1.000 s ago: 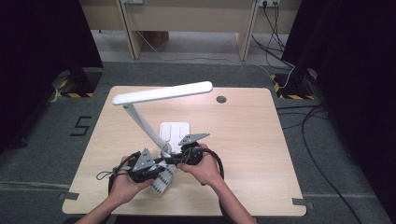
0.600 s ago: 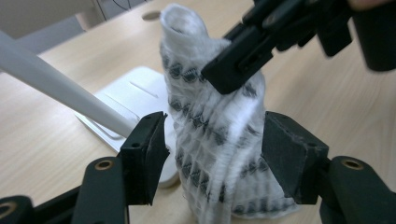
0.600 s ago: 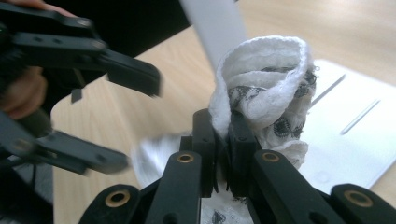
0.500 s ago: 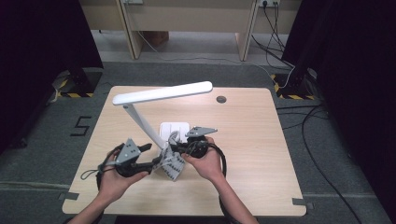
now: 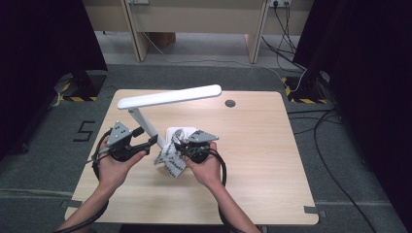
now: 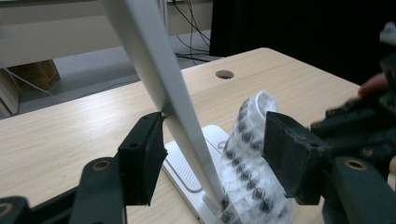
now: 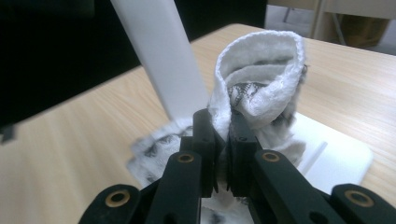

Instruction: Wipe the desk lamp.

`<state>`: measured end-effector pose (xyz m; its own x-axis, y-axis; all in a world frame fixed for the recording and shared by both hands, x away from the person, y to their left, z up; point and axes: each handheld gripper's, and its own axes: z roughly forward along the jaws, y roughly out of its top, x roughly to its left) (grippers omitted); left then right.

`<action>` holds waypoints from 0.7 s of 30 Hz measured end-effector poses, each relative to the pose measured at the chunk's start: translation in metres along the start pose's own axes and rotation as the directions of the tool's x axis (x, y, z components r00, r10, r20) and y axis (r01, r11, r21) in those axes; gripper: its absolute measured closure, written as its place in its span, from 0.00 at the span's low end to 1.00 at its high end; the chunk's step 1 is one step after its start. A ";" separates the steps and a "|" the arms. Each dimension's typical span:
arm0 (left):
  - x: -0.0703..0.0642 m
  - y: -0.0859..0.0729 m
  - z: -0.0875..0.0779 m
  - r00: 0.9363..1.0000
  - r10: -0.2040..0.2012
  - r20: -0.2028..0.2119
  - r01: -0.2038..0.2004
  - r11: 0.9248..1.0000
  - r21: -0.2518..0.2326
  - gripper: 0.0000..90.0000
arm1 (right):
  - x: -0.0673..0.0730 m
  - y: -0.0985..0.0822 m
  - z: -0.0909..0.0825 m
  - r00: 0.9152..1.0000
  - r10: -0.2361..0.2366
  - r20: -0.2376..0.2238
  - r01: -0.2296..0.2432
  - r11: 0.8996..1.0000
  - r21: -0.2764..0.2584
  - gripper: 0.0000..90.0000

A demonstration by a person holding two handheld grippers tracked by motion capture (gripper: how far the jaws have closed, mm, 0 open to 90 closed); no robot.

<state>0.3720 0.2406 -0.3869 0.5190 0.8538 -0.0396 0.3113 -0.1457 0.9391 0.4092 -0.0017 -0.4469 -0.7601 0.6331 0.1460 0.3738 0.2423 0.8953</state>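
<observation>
While the white knitted sock with dark speckles (image 5: 170, 160) hangs from one grip above the light wooden tabletop (image 5: 252, 160), just in front of the base of the white desk lamp (image 5: 167, 97), the work looks to be partway through. The right gripper (image 5: 182, 145) has its jaws clamped on the fabric near the ribbed cuff, which stands open like a tube in the right gripper view (image 7: 261, 65). The left gripper (image 5: 150, 141) holds nothing; its jaws have just been opening and now stand apart, and in the left gripper view the lamp's slanted white stem (image 6: 173, 93) and the sock (image 6: 247, 154) both show in the gap between the pads without being pressed. Judging from this, the sock has been picked up and gathered, and what is left is for the left gripper to take a fresh hold, perhaps on the cuff or the toe, before the sock can be turned, folded or laid flat; which of these is meant cannot be read from the scene. The toe end is crumpled beneath the right hand (image 5: 204, 167) and hard to make out, the lamp's flat base (image 5: 180, 132) is partly covered by sock and gripper, and whether a second sock is bundled inside the first cannot be told.
</observation>
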 end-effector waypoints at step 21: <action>0.011 0.001 0.008 0.996 -0.076 -0.036 0.075 0.997 -0.030 0.61 | 0.007 -0.038 0.035 0.978 -0.174 0.116 0.145 0.963 0.226 0.95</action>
<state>0.3844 0.2453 -0.3893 0.4647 0.8799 -0.0987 0.3258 -0.0662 0.9431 0.4078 0.0193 -0.4940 -0.7470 0.6619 -0.0621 0.3702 0.4917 0.7882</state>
